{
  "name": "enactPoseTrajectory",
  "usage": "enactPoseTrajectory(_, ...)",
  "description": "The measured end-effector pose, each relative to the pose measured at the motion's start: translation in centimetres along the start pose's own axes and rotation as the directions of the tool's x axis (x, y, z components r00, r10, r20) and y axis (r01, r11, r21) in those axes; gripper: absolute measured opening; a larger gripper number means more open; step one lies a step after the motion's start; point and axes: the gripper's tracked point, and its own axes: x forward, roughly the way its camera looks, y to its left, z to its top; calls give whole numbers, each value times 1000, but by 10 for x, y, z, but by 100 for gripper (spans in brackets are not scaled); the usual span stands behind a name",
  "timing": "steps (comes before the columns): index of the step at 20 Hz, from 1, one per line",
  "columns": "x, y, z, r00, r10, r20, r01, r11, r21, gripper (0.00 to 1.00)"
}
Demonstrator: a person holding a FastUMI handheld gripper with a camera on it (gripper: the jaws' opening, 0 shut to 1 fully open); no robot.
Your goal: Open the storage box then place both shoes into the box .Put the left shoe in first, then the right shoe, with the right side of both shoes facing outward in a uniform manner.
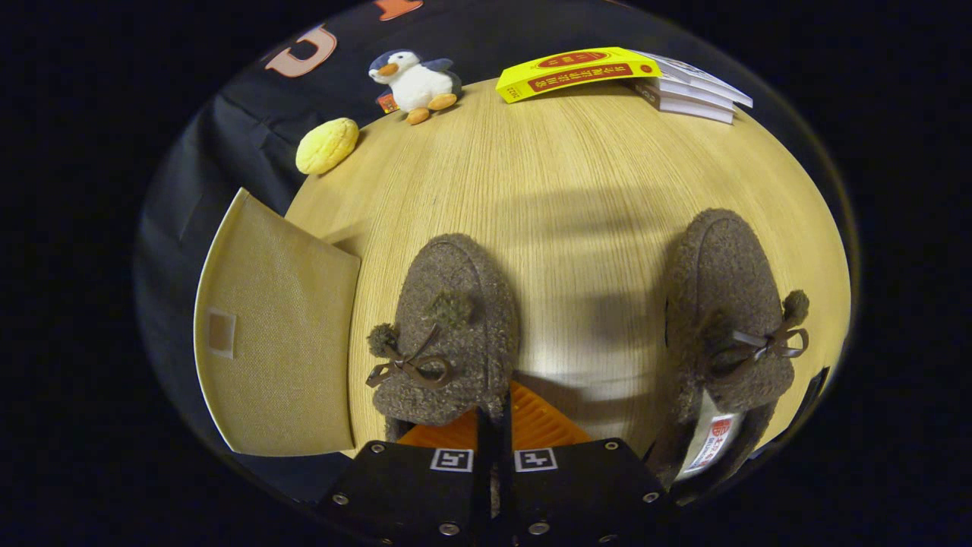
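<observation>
Two brown fleecy shoes with bow laces and pompoms lie on the wooden table [577, 190], toes pointing away from me. My gripper [495, 429] is shut on the left-hand shoe [456, 319], its fingers pinching the collar rim at the heel end. The other shoe [721, 304] lies apart to the right of the fingers, its insole label showing. To the left of the held shoe, the beige fabric flap of the storage box [281, 334] hangs open past the table's edge, with a small fastening patch on it.
At the table's far edge sit a plush penguin [414, 80], a yellow round plush [326, 144] and a stack of books [630, 76] with a yellow one on top. Bare wood lies between the shoes and beyond them.
</observation>
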Motion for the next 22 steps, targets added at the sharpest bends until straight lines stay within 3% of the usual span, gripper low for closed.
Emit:
enactPoseTrajectory(3, -20, 7, 5, 999, -24, 29, 25, 1000, -16, 4)
enactPoseTrajectory(10, -85, 61, 27, 997, 23, 68, -23, 1000, -2, 4)
enactPoseTrajectory(15, -127, 128, 38, 990, 111, 91, -111, 994, -3, 4)
enactPoseTrajectory(22, -131, 220, 41, 978, 161, 136, -161, 987, -11, 4)
